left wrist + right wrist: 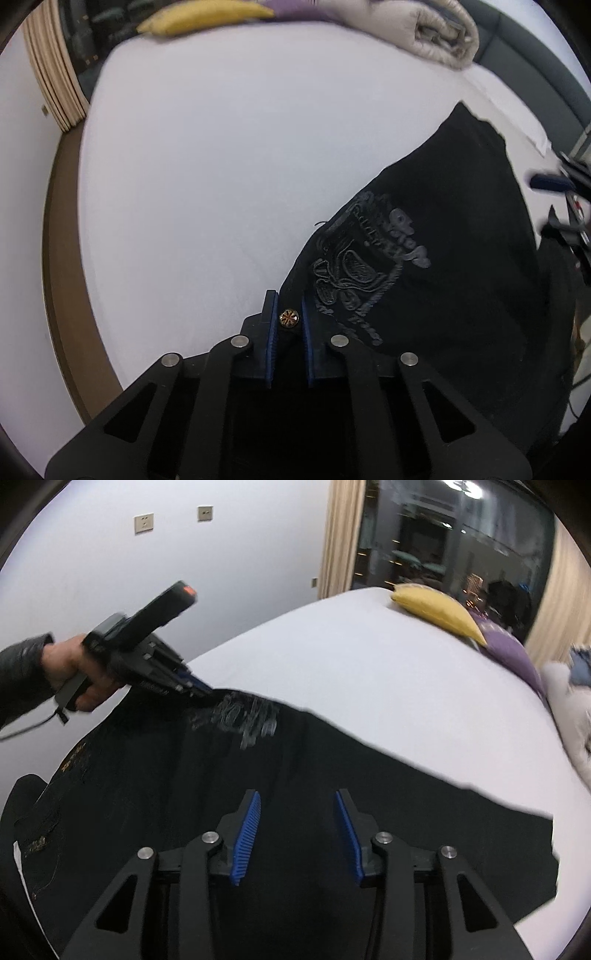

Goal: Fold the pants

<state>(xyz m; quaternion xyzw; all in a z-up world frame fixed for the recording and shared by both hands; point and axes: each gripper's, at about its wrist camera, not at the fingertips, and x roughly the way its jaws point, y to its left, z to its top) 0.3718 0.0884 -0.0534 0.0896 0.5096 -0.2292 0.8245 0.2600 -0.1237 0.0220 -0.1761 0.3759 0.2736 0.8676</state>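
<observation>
Your left gripper [289, 319] is clamped on the waistband of the black pants [443, 258] at the brass button [289, 318]; they lie spread along the bed's [203, 166] near edge. Your right gripper [297, 834] hangs part-open above the cloth, holding nothing. The grasping step looks half done: next, pinch the fabric before lifting.

Grey embroidered lettering on black pants [424, 258]: blurred, unreadable. No other text legible.

White bed [369, 672]; beige curtains [338, 535]; dark window [454, 535], probably night.
</observation>
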